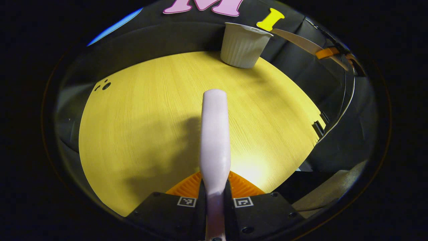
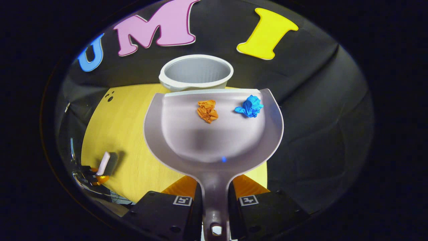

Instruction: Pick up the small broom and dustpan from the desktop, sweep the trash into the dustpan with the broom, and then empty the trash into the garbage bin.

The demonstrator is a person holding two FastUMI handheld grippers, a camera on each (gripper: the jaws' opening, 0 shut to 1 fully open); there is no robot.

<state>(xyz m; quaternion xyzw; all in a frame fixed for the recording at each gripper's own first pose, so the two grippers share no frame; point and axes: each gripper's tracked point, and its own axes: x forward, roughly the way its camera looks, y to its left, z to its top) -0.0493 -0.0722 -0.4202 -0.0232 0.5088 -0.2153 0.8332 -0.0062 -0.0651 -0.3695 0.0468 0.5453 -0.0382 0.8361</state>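
Between your right gripper's [image 2: 215,201] two fingers sits the handle of the one dustpan [image 2: 214,134], pinched from both sides and held out level over the far edge of the yellow desktop [image 2: 123,134]. Count two scraps in its pan: one orange paper wad [image 2: 207,111] near the middle of the front lip and one blue paper wad [image 2: 249,106] to its right, apart from each other. Just past the lip stands the single white ribbed garbage bin [image 2: 195,72], mouth open toward you. Far off at the lower left of the right gripper view you can see your other gripper.

Your left gripper [image 1: 215,201] clamps the one pale broom handle [image 1: 215,134], which points straight ahead above the desktop [image 1: 140,127], with the bin [image 1: 244,45] standing well beyond it.
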